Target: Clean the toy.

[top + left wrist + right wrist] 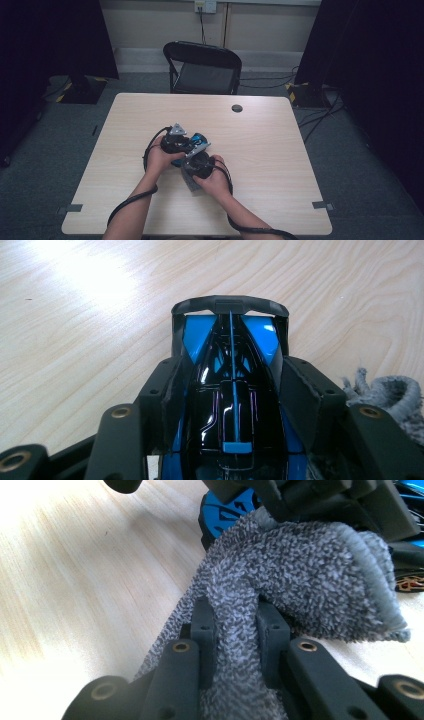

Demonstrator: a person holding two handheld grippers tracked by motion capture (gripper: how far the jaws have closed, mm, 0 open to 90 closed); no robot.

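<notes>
A blue and black toy race car (231, 390) sits between the jaws of my left gripper (231, 390), whose pads press on both its sides; its rear wing (230, 305) points away over the wooden table (75, 340). My right gripper (234, 625) is shut on a grey terry cloth (300, 565), and the cloth's free end lies against the car's blue body (225, 510). From above, both grippers meet at the table's middle: left gripper (175, 140), right gripper (200, 162), with the car (197, 139) between them and the cloth (190, 181) hanging below the right hand.
The light wooden table (260, 165) has a round cable hole (237, 108) near its far edge. A black folding chair (202, 67) stands behind the table. Cables trail from both grippers off the near edge. Dark curtains flank the room.
</notes>
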